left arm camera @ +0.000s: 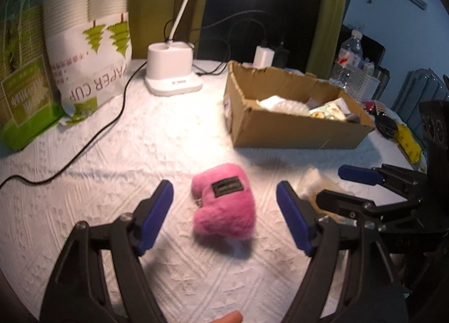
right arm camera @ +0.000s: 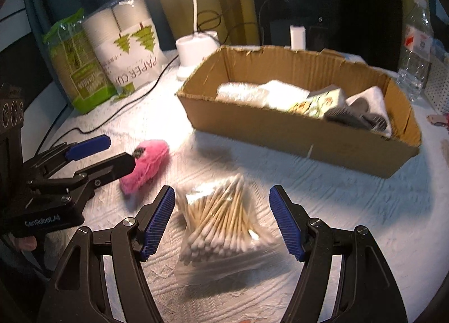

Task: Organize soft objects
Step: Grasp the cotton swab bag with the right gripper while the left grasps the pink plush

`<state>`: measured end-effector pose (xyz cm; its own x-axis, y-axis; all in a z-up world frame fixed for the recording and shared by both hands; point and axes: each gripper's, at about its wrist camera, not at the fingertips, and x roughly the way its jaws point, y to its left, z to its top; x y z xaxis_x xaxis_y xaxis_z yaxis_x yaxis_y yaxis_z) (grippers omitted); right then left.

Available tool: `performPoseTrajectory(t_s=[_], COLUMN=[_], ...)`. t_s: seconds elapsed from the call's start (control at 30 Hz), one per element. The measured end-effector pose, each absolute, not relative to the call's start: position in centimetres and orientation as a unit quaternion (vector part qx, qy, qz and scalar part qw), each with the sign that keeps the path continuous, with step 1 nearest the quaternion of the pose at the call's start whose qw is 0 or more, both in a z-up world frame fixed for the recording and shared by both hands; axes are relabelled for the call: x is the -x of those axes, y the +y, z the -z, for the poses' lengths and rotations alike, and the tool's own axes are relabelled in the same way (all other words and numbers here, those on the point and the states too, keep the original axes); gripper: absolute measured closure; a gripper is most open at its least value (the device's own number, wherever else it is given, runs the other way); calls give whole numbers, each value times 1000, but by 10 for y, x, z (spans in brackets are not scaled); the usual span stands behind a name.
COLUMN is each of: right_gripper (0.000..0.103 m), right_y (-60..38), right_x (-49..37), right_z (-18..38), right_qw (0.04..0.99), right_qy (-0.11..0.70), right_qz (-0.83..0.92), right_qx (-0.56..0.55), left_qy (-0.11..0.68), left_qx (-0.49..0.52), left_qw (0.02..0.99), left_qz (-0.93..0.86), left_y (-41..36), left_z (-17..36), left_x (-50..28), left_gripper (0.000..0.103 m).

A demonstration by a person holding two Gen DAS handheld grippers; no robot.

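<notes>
Our left claw [left arm camera: 224, 219] is spread wide, its two blue pads [left arm camera: 157, 210] apart on either side of a pink plush toy [left arm camera: 224, 202] and touching nothing. Our right claw [right arm camera: 223, 222] is equally wide apart, framing a clear bag of cotton swabs [right arm camera: 221, 219] without gripping it.

We count one plush toy, one swab bag, one cardboard box [right arm camera: 294, 132], two packs of paper cups [left arm camera: 89, 50] side by side, one white desk lamp [left arm camera: 172, 70] and at least one water bottle [right arm camera: 415, 50].

The plush toy is fluffy, bright pink and lumpy, with a small dark rectangular label on top; motion blur keeps us from reading it. It lies flat on the white textured surface [left arm camera: 98, 210], just beside the swab bag and well in front of the box. The box is open-topped with torn edges and holds white cloths, a printed packet and dark grey items.
</notes>
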<state>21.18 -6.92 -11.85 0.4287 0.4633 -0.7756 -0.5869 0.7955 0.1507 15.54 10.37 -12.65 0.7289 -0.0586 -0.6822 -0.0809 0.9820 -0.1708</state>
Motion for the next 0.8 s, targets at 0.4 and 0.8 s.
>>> performPoseTrajectory(t_s=[0.4,0.8], right_gripper=[30,52], right_y=[-65,-69], right_x=[-215,-212], right_z=[138,132], right_qw=[829,832], right_qy=[455,446], right_qz=[-314,-316], right_qx=[84,91], left_qy=[403,413], left_qx=[88,64], left_qw=[911,908], left_qz=[-12,8], left_y=[103,91], left_z=[145,147], left_x=[-170,-176], left_gripper=[26,56])
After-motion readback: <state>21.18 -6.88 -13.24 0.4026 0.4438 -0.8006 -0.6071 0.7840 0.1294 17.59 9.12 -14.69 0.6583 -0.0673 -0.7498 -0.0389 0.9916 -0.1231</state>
